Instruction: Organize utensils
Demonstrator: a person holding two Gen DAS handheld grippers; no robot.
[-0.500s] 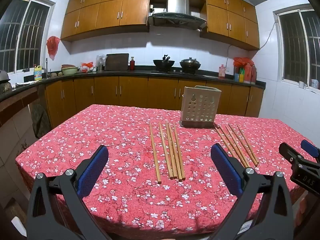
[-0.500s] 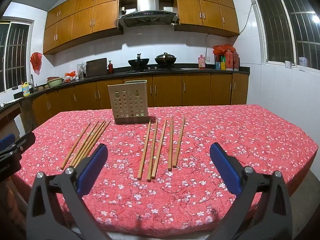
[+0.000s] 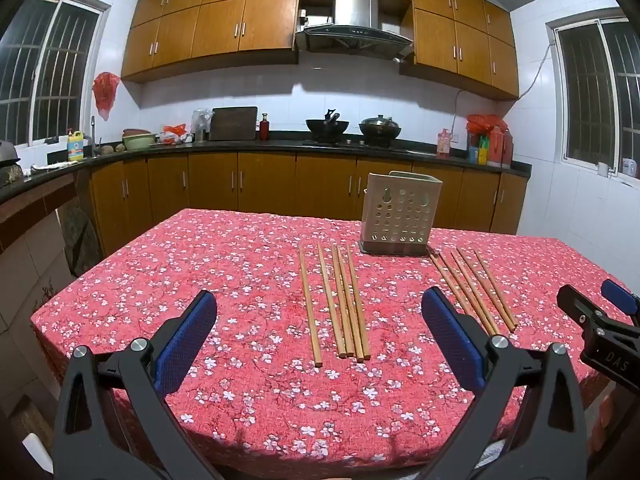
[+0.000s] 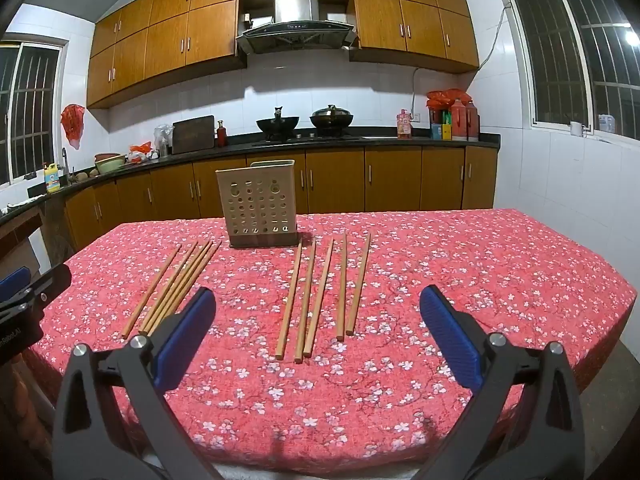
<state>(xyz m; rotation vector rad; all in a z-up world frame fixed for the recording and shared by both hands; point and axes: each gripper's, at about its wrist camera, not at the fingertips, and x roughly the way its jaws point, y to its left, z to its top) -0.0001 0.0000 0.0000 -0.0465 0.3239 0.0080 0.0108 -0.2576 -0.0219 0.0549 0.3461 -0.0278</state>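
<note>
Your left gripper (image 3: pixel 318 336) and right gripper (image 4: pixel 318 334) hover with jaws spread wide and empty above the table (image 3: pixel 168 280); two sets of chopsticks (image 3: pixel 340 304) (image 4: pixel 320 300) lie flat, flanking the upright holder (image 3: pixel 400 212).

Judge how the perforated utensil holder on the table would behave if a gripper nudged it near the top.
The utensil holder stands upright, tall for its base, so a high push may tip it. It looks empty and thin-walled, so probably light. The tablecloth beneath would likely resist sliding.
</note>
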